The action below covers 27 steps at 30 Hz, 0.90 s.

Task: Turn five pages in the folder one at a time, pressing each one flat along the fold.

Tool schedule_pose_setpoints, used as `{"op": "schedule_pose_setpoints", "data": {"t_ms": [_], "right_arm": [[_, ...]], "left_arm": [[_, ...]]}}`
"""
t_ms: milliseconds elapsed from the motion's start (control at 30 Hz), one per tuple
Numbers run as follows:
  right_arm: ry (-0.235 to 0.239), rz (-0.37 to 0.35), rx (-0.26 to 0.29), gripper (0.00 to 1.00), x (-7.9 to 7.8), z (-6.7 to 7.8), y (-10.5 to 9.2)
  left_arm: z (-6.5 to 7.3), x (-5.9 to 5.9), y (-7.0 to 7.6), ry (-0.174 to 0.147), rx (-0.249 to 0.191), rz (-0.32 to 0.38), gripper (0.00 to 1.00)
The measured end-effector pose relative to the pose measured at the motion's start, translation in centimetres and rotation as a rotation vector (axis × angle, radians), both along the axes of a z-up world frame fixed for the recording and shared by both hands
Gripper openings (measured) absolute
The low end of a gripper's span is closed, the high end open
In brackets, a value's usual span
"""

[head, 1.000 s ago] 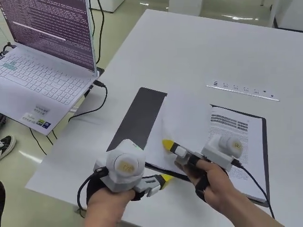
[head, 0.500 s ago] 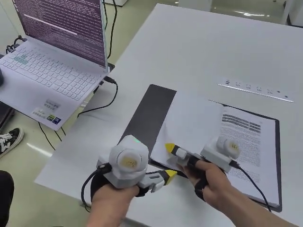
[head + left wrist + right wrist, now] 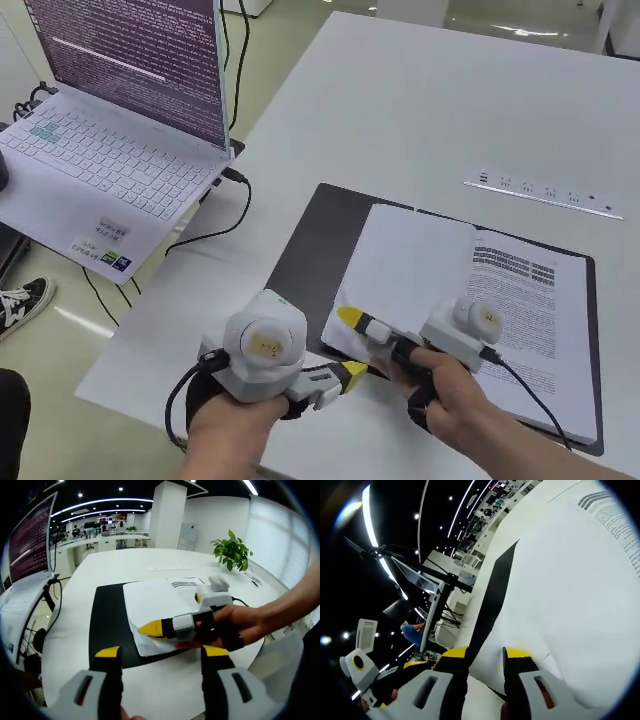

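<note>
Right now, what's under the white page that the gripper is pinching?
The folder's black cover lies under the white page, showing past its left edge. The right gripper pinches the page's near corner. Whatever is printed on the page's underside is hidden.

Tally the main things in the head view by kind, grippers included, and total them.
Grippers: 2, left gripper open, right gripper shut on the page
Folder: 1
Laptop: 1
Power strip: 1
Total: 5
</note>
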State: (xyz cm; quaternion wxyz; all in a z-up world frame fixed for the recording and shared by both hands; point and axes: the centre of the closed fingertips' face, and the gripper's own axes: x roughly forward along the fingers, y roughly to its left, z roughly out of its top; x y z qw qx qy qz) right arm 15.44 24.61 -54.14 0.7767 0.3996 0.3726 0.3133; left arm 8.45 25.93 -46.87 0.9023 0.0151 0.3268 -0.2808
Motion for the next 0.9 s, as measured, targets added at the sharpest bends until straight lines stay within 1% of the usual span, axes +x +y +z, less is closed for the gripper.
{"op": "schedule_pose_setpoints", "data": {"t_ms": [67,133,200,300,333,367,400,433,467,500,600,700,733,833,900], "right_arm": [[-0.013,0.016,0.006,0.33,-0.3,0.5,0.2],[-0.042,0.038,0.009,0.39,-0.7,1.1,0.3],[-0.057,0.045,0.004,0.42,-1.0,1.4,0.0],[-0.061,0.025,0.000,0.41,-1.2,1.6,-0.8],[-0.067,0.004,0.000,0.41,-1.1,1.9,-1.2],[-0.067,-0.012,0.001,0.40,-1.1,2.0,-1.6],[-0.065,-0.023,-0.003,0.39,-1.1,2.0,-2.0],[-0.063,-0.028,-0.012,0.38,-1.2,2.0,-2.3],[-0.074,-0.038,-0.026,0.37,-1.3,2.2,-2.8],[-0.080,-0.043,-0.028,0.37,-1.4,2.4,-3.0],[-0.103,-0.076,-0.037,0.38,-1.5,3.2,-4.1],[-0.123,-0.119,-0.036,0.36,-1.1,3.8,-5.5],[-0.125,-0.123,-0.036,0.36,-1.1,3.8,-5.6],[-0.134,-0.176,-0.039,0.33,-0.9,4.6,-6.9],[-0.134,-0.203,-0.031,0.32,-0.8,4.9,-7.7]], "left_arm": [[0.0,0.1,-0.1,-0.002,0.003,-0.008,0.63],[-0.1,0.1,-0.1,-0.002,0.007,-0.019,0.62],[-0.5,0.1,0.1,0.002,0.014,-0.025,0.61],[-0.9,0.2,0.3,0.011,0.020,-0.032,0.59],[-1.1,0.3,0.5,0.013,0.030,-0.037,0.58],[-1.1,0.4,0.7,0.014,0.030,-0.037,0.56],[-1.1,0.6,0.8,0.016,0.027,-0.036,0.54],[-1.1,0.9,1.1,0.018,0.014,-0.025,0.53],[-1.0,1.1,1.2,0.018,0.001,-0.012,0.50],[-1.0,1.4,1.3,0.022,-0.015,-0.011,0.48],[-1.1,2.1,1.5,0.019,-0.016,-0.010,0.42],[-1.1,2.9,1.2,0.015,-0.030,-0.023,0.37],[-1.1,3.0,1.1,0.011,-0.030,-0.027,0.34],[-1.4,3.6,0.5,0.011,-0.029,-0.049,0.28],[-1.6,3.9,0.0,0.014,-0.031,-0.067,0.25]]}}
